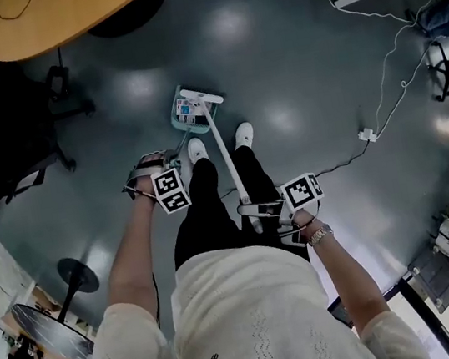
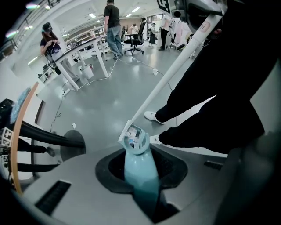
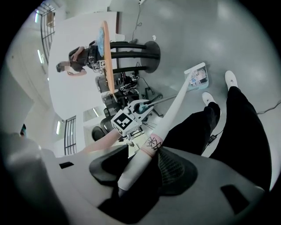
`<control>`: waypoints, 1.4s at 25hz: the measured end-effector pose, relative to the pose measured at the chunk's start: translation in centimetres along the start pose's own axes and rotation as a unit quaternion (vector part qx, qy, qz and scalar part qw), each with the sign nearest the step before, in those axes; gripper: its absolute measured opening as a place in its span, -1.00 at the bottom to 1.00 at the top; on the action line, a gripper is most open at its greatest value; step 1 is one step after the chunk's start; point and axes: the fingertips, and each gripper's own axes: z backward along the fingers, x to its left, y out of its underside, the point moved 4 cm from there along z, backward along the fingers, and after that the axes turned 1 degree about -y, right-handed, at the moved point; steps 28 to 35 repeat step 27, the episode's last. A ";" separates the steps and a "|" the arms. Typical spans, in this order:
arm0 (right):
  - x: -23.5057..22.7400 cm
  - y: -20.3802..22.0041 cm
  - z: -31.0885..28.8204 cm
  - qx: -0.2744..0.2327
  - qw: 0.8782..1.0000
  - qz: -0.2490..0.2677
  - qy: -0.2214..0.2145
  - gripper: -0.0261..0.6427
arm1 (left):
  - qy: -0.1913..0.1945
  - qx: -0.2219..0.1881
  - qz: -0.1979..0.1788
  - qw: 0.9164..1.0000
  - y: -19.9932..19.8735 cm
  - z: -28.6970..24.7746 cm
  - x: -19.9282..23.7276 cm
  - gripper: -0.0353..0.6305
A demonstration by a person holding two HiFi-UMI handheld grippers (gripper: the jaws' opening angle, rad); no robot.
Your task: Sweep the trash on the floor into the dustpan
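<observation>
A teal dustpan point(image 1: 187, 113) stands on the grey floor just ahead of the person's white shoes point(image 1: 243, 135), with paper trash point(image 1: 193, 118) inside it. My left gripper point(image 1: 156, 172) is shut on the dustpan's long teal handle point(image 2: 139, 169), which runs down to the pan point(image 2: 135, 139). The right gripper point(image 1: 267, 210) is shut on the white broom handle point(image 3: 147, 151). The broom's white head point(image 1: 201, 98) rests at the dustpan's far rim. In the right gripper view the dustpan point(image 3: 199, 78) lies at the handle's far end.
A wooden table point(image 1: 55, 15) and a black office chair point(image 1: 24, 138) stand at the upper left. A round-based stand point(image 1: 77, 275) is at the left. White cables and a power strip point(image 1: 367, 136) cross the floor at the right. People point(image 2: 113, 26) stand far off.
</observation>
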 end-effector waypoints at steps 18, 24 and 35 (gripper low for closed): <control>-0.8 1.7 -1.2 0.021 0.999 0.022 0.033 -0.31 | -0.020 0.013 0.021 0.999 0.5 -0.4 -1.1 -0.61; -0.8 1.5 -1.3 0.021 0.999 0.024 0.035 -0.31 | -0.025 0.011 0.024 0.999 0.6 -0.4 -1.0 -0.61; -0.8 1.4 -1.5 0.016 0.999 0.024 0.035 -0.31 | -0.025 0.010 0.023 0.999 0.7 -0.5 -0.9 -0.61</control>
